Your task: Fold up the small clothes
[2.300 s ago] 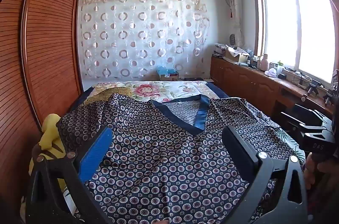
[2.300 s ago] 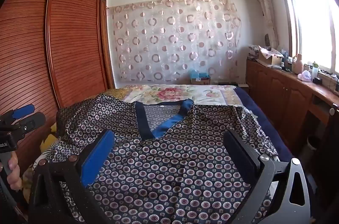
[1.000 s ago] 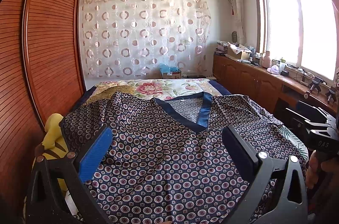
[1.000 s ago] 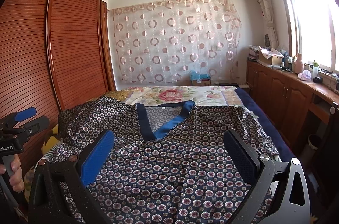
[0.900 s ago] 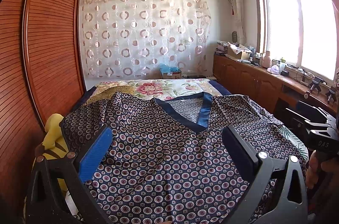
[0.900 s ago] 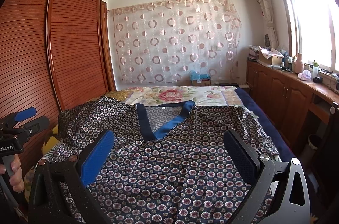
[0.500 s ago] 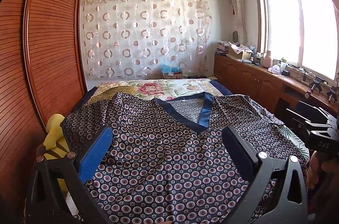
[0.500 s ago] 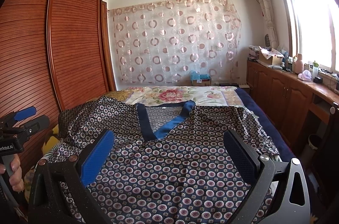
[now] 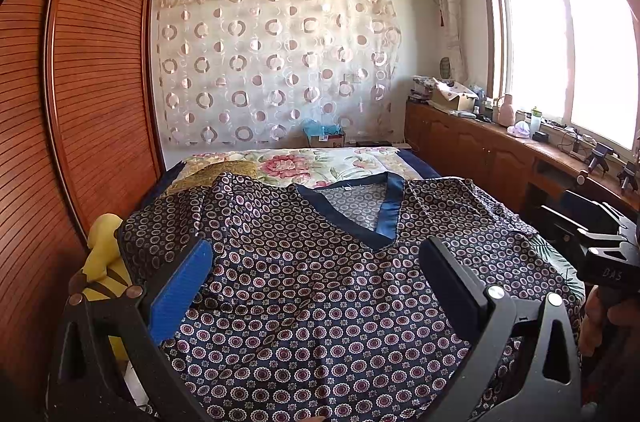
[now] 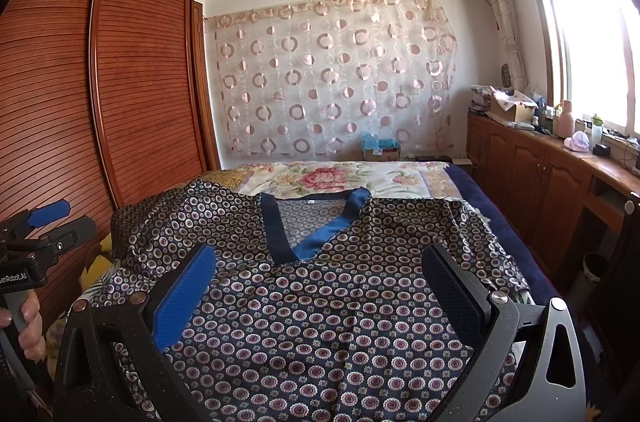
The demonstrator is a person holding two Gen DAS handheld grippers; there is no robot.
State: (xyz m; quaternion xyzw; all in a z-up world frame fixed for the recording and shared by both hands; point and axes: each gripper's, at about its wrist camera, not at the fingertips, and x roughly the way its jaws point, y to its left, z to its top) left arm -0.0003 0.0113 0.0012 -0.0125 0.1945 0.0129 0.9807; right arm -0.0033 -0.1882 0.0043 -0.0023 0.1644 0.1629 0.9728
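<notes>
Little has shifted over the last couple of seconds: both views have lifted slightly, so the patterned top (image 9: 312, 286) sits a touch lower in each, and it lies just as it did, spread flat, front up, on the bed (image 9: 320, 162)

On the left, the slatted wooden wardrobe (image 9: 80, 102) stands tight beside the bed, and a yellow soft toy (image 9: 102, 262) is wedged between the two at the top's left sleeve. That sleeve droops over the bed's left edge. Toward the far wall the floral bedspread (image 10: 344, 178) lies bare beyond the neckline. On the right, the other sleeve reaches the bed's edge, and a narrow aisle separates the bed from a row of low wooden cabinets (image 10: 532, 174) under the window.

The top is a glossy, satin-like fabric, dark navy with small ringed medallions, lightly rippled, with a plain blue V-shaped collar band (image 10: 312, 230)

Left hand-held gripper (image 9: 316, 282) hovers above the lower body of the top, jaws spread wide with nothing between them, one pad blue (image 9: 180, 294), the other black; whether it touches the cloth cannot be told. Right hand-held gripper (image 10: 320, 282) is likewise wide apart and empty over the garment's lower half. Each appears at the edge of the other's view, gripped by a hand (image 10: 24, 326)
</notes>
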